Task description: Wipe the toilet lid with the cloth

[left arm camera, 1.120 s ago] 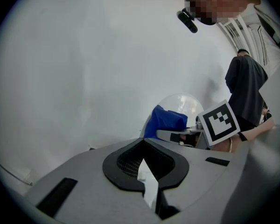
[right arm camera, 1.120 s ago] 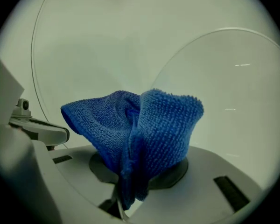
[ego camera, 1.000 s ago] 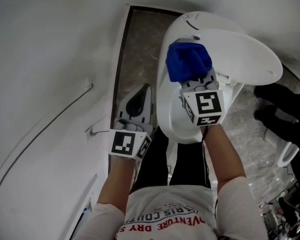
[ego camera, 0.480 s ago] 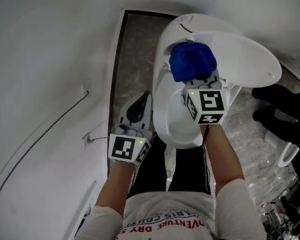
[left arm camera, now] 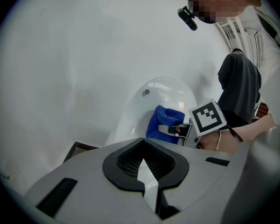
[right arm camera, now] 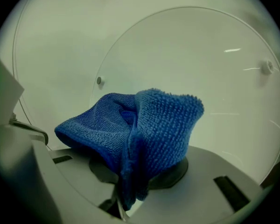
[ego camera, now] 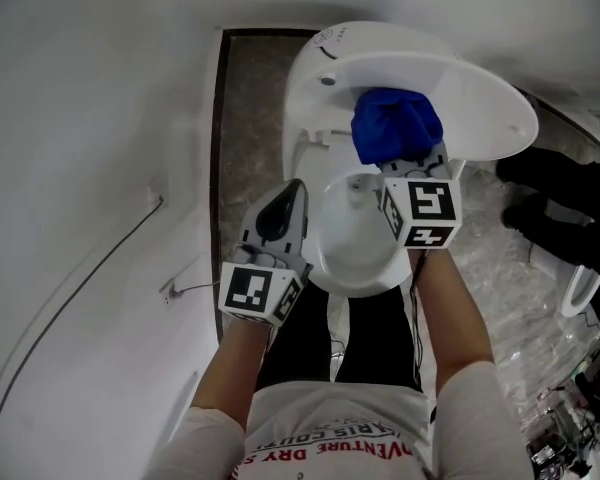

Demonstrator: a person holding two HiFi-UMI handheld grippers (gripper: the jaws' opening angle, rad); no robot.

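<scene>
Cloth (ego camera: 395, 123) is clamped in right gripper (ego camera: 410, 160) fingers and held bunched against the raised toilet lid (ego camera: 485, 118), near its lower edge. Left gripper (left arm camera: 142, 164) fingers are together, empty, beside the bowl (ego camera: 355, 243). Flat contact and overlapping edge-to-edge strokes are advised.

Bathroom — white toilet (ego camera: 325, 88), stone-patterned floor (ego camera: 248, 118)

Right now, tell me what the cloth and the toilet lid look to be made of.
Cloth: probably microfibre or terry. It is blue and matte, with a looped, nubbly pile and soft folds. It is pinched in the right hand-held gripper.
Toilet lid: likely hard moulded plastic. It is white, smooth and glossy, with light streaks reflected on it and small round bumpers. Ceramic cannot be ruled out.
</scene>
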